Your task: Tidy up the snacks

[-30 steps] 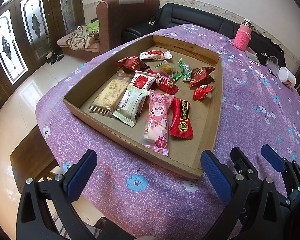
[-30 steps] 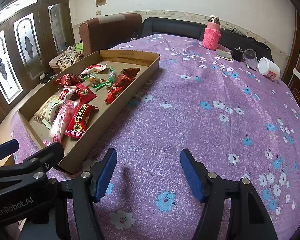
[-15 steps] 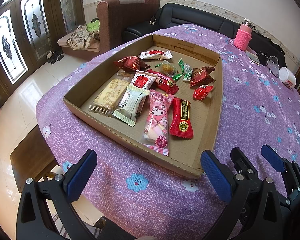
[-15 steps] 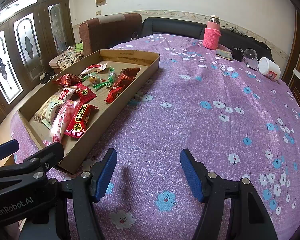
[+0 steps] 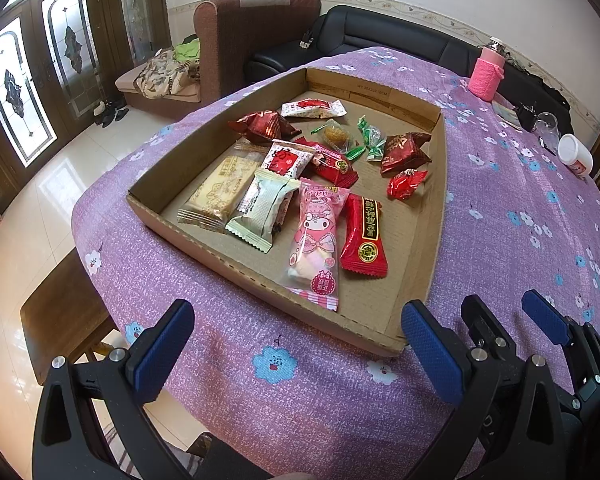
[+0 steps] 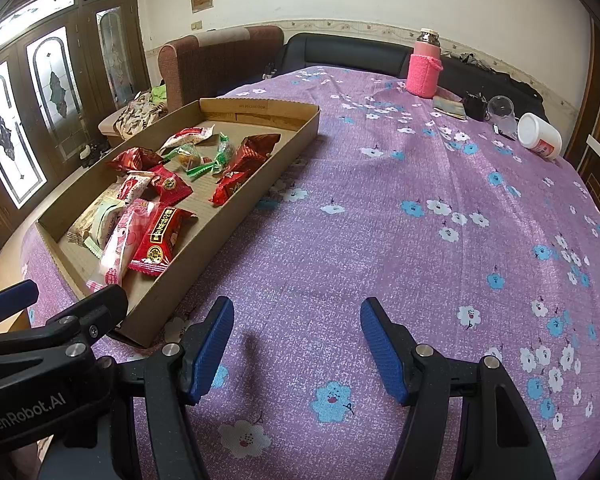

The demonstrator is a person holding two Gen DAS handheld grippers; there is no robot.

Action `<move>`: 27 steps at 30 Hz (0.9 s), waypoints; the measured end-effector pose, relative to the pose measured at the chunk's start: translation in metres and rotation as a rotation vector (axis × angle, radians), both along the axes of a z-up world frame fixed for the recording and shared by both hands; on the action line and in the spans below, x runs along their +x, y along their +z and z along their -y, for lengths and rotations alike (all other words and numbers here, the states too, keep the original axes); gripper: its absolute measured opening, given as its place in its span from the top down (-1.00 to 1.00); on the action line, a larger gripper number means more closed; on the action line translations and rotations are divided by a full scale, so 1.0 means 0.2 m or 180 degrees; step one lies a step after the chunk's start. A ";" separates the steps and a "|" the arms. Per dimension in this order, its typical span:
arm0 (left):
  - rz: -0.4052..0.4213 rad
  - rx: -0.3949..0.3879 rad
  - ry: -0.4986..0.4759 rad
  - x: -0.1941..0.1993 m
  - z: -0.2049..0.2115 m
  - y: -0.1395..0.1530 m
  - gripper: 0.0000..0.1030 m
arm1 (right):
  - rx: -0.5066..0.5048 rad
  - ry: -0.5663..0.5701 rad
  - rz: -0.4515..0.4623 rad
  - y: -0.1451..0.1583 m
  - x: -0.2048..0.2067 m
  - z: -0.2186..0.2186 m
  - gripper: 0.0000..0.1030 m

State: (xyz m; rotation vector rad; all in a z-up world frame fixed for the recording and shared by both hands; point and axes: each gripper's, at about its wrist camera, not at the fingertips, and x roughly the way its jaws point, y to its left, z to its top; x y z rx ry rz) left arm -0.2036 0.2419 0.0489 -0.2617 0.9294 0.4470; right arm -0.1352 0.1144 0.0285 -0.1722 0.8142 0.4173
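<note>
Ahead, cardboard tray (image 5: pixel 216 248) near table edge; both empty jaws apart over bare cloth (image 6: pixel 380 240).

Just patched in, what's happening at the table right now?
A person holds a claw in each hand over a purple flowered tablecloth. Both the left claw and the right claw are open and empty, hovering near the front corner of a shallow cardboard tray. Wrapped snacks lie loose in the tray, among them a pink marshmallow pack and a long red packet. Nothing has been picked up.
</note>
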 end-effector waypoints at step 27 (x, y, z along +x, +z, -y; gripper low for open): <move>-0.0001 0.0004 0.0000 0.00 0.00 0.00 -1.00 | 0.0004 0.0001 -0.0031 -0.01 0.00 0.00 -0.37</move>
